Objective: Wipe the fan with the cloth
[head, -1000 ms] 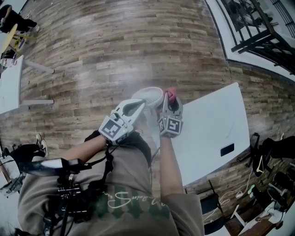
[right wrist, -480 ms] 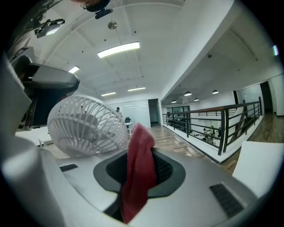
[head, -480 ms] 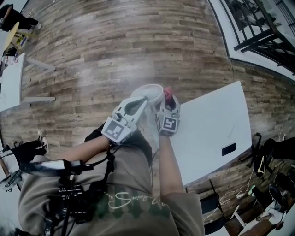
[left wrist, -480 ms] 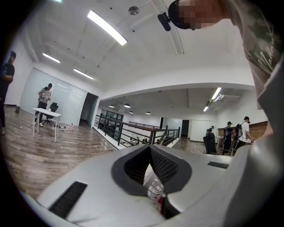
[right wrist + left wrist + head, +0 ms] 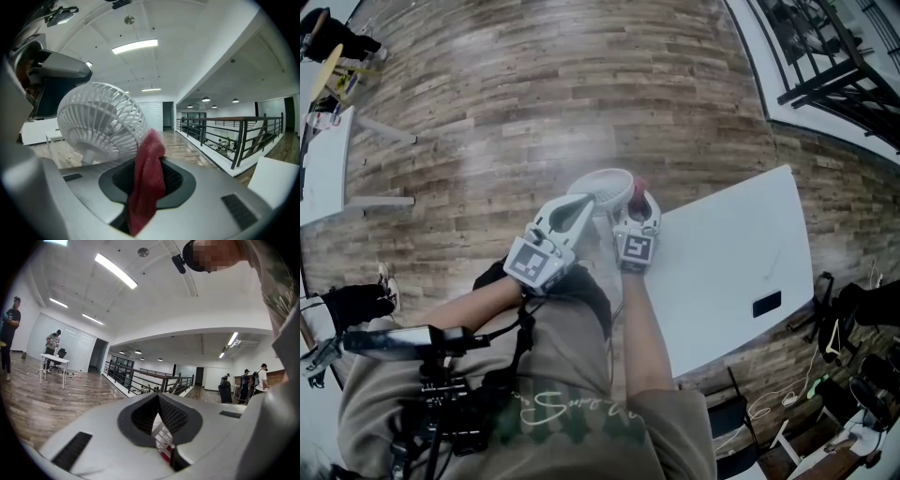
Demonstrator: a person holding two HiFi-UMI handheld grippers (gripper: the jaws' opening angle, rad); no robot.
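Two claws meet one white fan (image 5: 602,190) at the tabletop's (image 5: 731,262) corner: left claw (image 5: 586,202) closed by its rim, right claw (image 5: 639,204) clamping one red cloth (image 5: 147,183) just beside the grille.

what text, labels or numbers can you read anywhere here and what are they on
No text reads clearly.
shirt: pale cursive print, too blurred to read.
left marker cube, right marker cube: black-and-white square codes, no letters.
white strip in the left gripper view: tiny print, too small to read.
fan: no label shows.
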